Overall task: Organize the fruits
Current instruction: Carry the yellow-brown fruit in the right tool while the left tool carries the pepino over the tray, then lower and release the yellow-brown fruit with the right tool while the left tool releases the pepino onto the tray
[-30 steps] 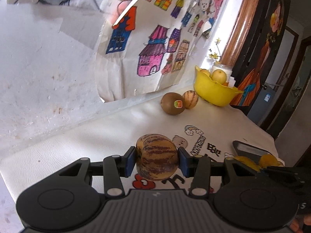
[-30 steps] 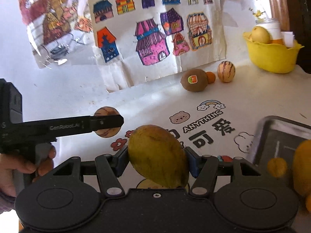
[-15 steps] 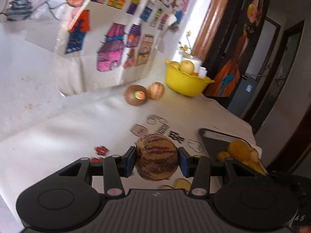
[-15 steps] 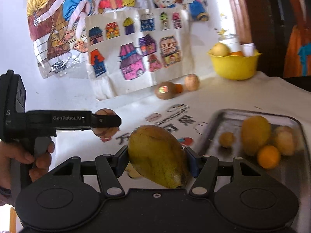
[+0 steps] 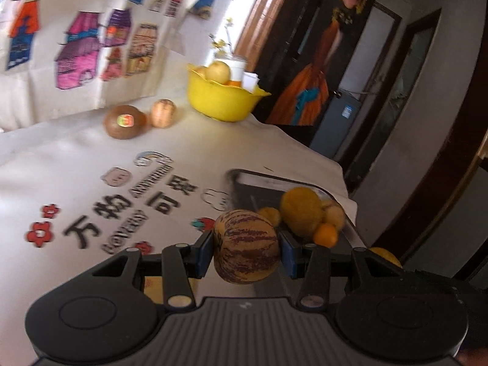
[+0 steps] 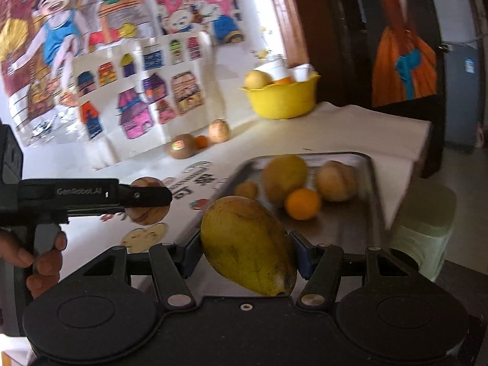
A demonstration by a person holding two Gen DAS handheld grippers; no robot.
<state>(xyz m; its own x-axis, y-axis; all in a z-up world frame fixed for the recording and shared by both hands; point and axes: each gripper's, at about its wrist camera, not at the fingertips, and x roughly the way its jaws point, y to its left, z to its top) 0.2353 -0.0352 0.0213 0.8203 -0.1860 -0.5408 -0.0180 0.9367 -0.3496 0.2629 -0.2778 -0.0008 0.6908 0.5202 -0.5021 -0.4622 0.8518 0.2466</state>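
A striped melon [image 5: 245,246] is clamped in the left gripper [image 5: 245,251] and a mango [image 6: 248,248] in the right gripper [image 6: 248,251], both carried toward the tray [image 6: 370,183] at one o'clock, apparently for grouping with fruit there.

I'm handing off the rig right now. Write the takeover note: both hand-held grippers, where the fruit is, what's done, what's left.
Left hand-held gripper: shut on the striped round melon, held above the white tablecloth beside the metal tray.
Right hand-held gripper: shut on the yellow mango, at the tray's near edge.
Done: four fruits lie in the tray, including a small orange.
Left: set down both held fruits. The brown kiwi with a sticker and the small striped melon wait by the wall posters, with a small orange fruit between them. The yellow bowl holds more fruit.
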